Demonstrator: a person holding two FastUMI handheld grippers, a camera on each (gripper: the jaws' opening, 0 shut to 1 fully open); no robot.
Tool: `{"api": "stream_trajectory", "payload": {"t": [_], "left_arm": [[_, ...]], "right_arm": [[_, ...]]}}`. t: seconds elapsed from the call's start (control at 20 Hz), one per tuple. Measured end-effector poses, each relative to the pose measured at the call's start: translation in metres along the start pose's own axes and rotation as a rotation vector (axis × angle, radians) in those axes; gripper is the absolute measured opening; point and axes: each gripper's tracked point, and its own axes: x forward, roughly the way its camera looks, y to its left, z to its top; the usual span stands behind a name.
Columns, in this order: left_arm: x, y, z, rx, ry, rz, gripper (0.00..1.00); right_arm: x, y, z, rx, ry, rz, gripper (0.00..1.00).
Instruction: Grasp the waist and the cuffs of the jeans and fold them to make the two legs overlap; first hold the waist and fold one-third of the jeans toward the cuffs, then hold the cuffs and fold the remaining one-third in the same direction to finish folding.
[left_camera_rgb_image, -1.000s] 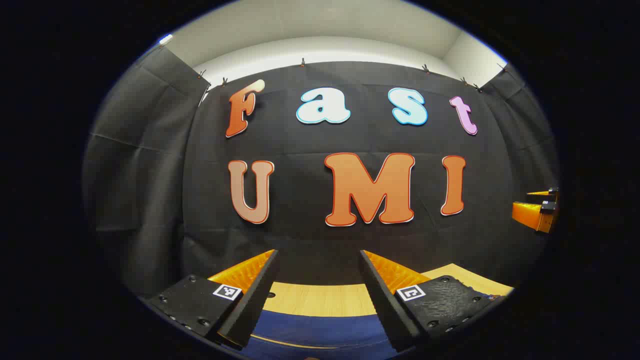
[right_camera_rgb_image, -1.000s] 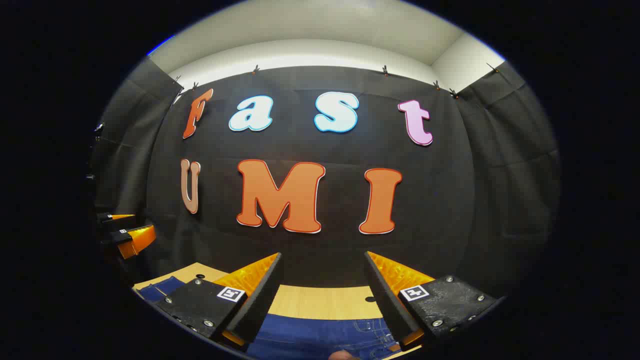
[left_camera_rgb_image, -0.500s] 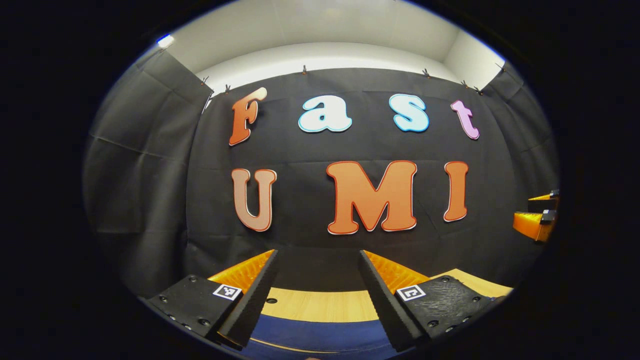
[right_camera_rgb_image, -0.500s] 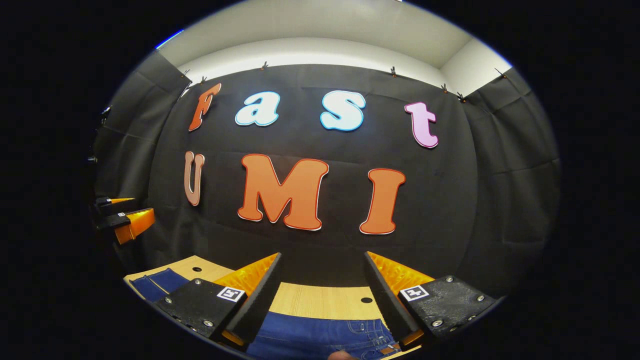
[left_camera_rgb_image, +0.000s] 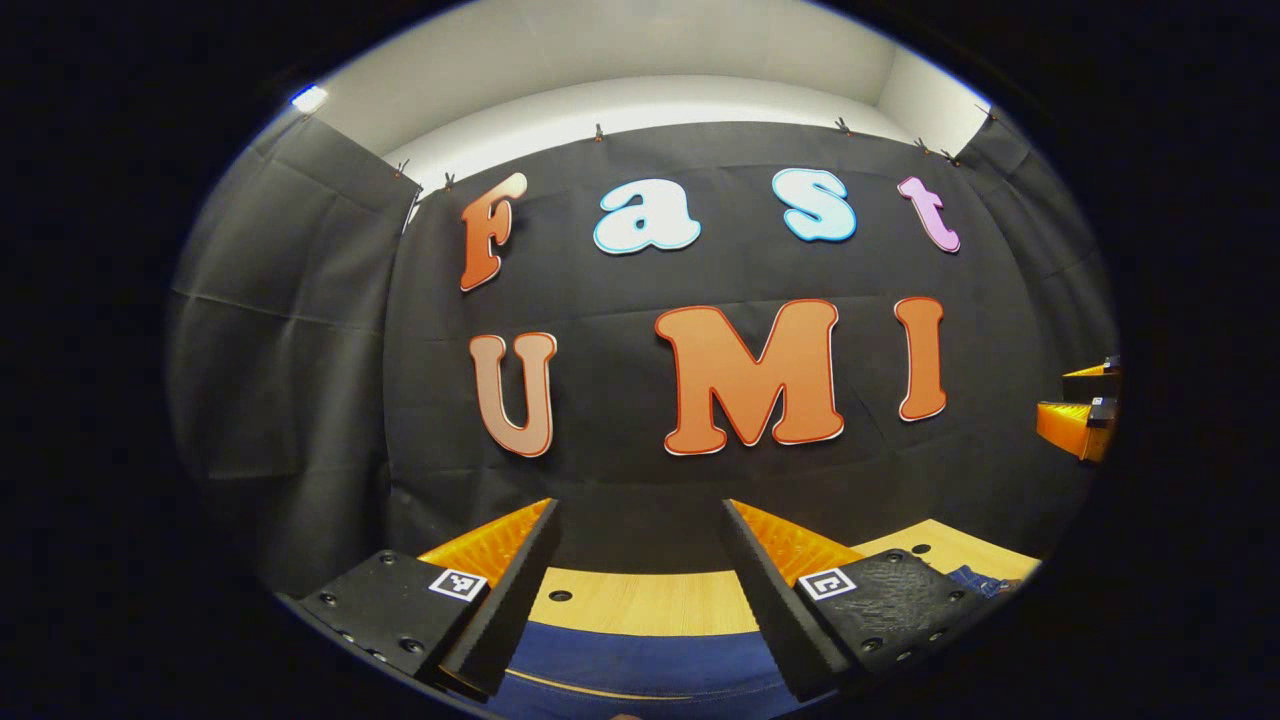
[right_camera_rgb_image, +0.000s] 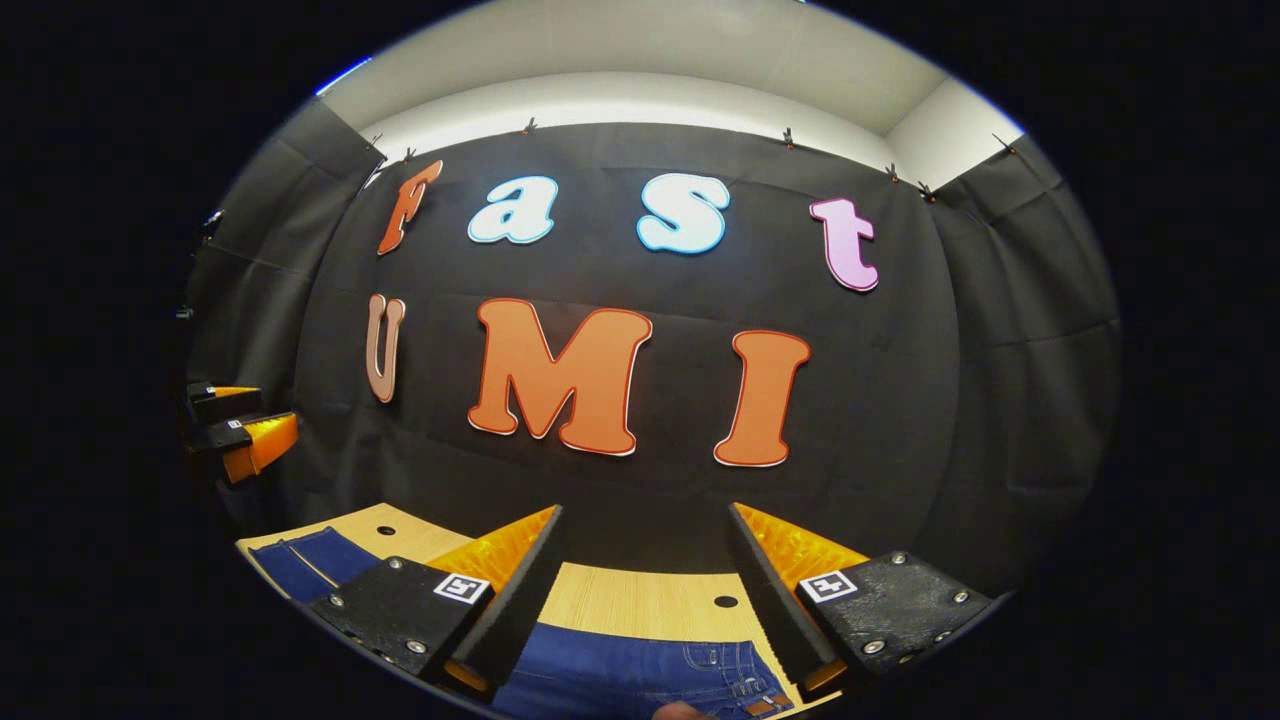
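- Left gripper view: the left gripper (left_camera_rgb_image: 637, 590) hangs with its jaws spread, holding nothing. Compared to a second ago, more table (left_camera_rgb_image: 640, 603) shows, plus a bit of denim at the far right. The jeans (left_camera_rgb_image: 640, 665) lie flat below.
- Right gripper view: the right gripper (right_camera_rgb_image: 645, 590) is also wide apart and empty. It's tipped down a little since then, so more of the waist (right_camera_rgb_image: 735, 668) shows. Looks like the first grab hasn't happened yet.

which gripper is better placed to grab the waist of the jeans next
Probably the right gripper: it hangs open above the jeans where belt loops and waistband stitching show. The left gripper, also open, is over plain denim with a hem-like seam.
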Motion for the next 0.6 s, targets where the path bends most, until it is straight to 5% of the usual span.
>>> {"api": "stream_trajectory", "payload": {"t": [0.6], "left_arm": [[-0.003, 0.117, -0.062, -0.027, 0.13, 0.124, 0.98]], "right_arm": [[-0.006, -0.051, -0.079, 0.034, 0.225, -0.147, 0.97]]}}
